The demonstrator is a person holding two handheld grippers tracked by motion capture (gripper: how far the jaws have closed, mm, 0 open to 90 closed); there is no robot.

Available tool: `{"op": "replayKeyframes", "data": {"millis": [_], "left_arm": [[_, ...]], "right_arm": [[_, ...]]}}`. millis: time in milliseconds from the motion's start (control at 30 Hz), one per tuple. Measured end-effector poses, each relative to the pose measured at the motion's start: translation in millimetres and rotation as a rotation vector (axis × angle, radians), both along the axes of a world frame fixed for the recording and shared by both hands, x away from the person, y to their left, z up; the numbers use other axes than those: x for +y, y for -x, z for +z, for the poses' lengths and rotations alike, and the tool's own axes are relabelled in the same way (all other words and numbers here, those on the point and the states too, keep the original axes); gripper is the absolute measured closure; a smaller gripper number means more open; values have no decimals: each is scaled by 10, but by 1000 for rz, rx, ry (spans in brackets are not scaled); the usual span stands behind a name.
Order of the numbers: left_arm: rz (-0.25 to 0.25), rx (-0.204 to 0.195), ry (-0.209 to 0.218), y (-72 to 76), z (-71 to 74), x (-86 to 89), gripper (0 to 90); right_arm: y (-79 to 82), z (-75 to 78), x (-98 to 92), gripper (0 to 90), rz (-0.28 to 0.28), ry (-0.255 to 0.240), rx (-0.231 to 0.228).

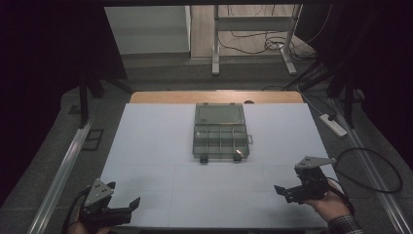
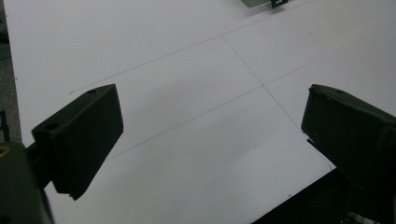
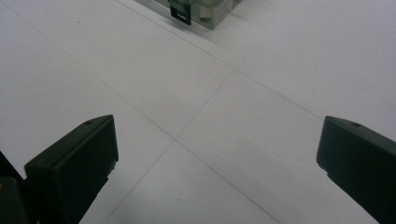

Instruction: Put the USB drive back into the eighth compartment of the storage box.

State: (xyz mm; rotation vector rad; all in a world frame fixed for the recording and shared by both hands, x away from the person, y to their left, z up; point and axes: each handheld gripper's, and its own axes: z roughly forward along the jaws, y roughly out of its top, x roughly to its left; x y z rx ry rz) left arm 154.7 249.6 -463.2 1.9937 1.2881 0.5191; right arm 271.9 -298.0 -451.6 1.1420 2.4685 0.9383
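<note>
Box lies open at the centre of the high view, on the white counter, well apart from both grippers. Nearest, at the lower left of that frame, the left gripper hovers over the counter's near edge with its jaws spread and nothing between them; in the left gripper view they stand wide over bare white sheet, and a corner of the box shows at the top edge. At the lower right of the high view a hand holds the right gripper, its jaws also spread and empty. In the right gripper view the box sits at the top of the frame. Farther in, the box's tray is split into small compartments, and its lid is folded back toward the far side. Beyond the counter, cables lie on the floor at the top of the frame.
</note>
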Motion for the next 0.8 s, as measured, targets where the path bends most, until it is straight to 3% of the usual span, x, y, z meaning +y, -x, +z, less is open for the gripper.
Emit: {"op": "replayKeyframes", "data": {"millis": [800], "left_arm": [[4,0,-1,1,-2,1,57]], "right_arm": [[302,37,-302,0,-109,-4,-29]]}}
